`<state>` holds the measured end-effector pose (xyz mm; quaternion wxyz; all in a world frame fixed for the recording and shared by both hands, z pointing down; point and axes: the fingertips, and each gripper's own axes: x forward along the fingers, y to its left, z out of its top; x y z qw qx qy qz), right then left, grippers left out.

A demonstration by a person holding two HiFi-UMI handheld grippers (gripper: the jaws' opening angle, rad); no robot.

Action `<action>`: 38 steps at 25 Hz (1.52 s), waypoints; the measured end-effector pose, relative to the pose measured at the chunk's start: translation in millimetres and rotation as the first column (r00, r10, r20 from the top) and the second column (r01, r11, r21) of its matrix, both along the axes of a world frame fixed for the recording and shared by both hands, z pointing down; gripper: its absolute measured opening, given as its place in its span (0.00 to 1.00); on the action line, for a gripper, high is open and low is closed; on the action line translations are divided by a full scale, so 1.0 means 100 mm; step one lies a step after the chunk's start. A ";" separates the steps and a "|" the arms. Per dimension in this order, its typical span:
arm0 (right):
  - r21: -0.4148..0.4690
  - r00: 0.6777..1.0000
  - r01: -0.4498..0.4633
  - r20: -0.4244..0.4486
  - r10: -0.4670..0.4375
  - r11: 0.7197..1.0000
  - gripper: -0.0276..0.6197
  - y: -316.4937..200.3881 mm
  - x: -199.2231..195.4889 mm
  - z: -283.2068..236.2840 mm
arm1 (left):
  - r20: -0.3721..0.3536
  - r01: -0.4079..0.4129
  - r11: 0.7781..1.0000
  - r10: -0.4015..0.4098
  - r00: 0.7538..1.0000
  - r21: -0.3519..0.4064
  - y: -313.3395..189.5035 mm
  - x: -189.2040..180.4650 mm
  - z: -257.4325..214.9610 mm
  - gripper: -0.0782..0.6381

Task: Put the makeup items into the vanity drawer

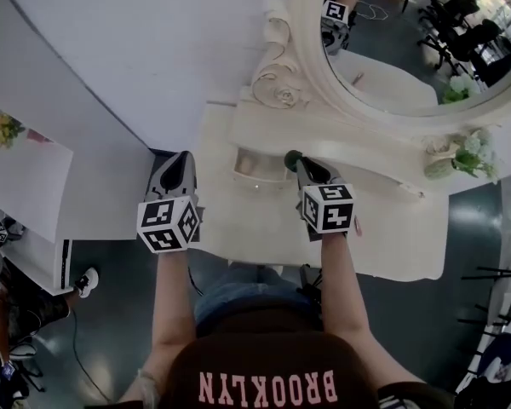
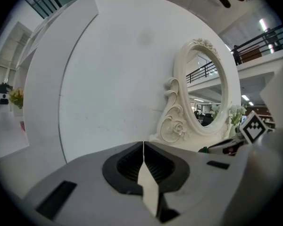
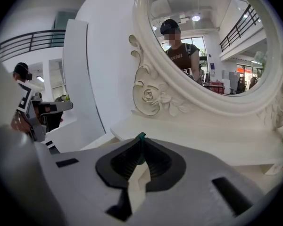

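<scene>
Over the vanity [image 1: 238,221], the right tool [image 3: 139,147] pinches a green makeup item [image 1: 292,157] at its tips; left tool [image 2: 143,147] closed, empty.

Dark brown shirt [image 1: 268,369] — pink BROOKLYN lettering [image 1: 267,388], blue jeans [image 1: 238,290]

My left claw [image 1: 185,156], grey plastic with black ribbed pads, sits at 9 o'clock of my right claw [image 1: 296,165]. Both reach out toward 12 o'clock and tip a little downward. The left claw's jaws are pressed together with nothing between them [image 2: 143,145]. The right claw's jaws pinch a small dark-green rounded piece [image 3: 140,136] at their tips. My bare left forearm [image 1: 170,305] and bare right forearm [image 1: 345,288] run back toward 6 o'clock. Each carries its black-and-white marker cube, the left cube [image 1: 168,224] and the right cube [image 1: 328,207].
</scene>
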<state>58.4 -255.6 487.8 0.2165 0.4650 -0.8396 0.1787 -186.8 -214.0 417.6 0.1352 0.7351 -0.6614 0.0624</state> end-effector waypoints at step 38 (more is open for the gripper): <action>0.008 0.996 -0.084 -0.012 0.085 0.996 0.04 0.06 0.75 0.14 | -0.034 -0.142 0.989 0.140 0.990 -0.030 -0.39 0.81 0.18 0.12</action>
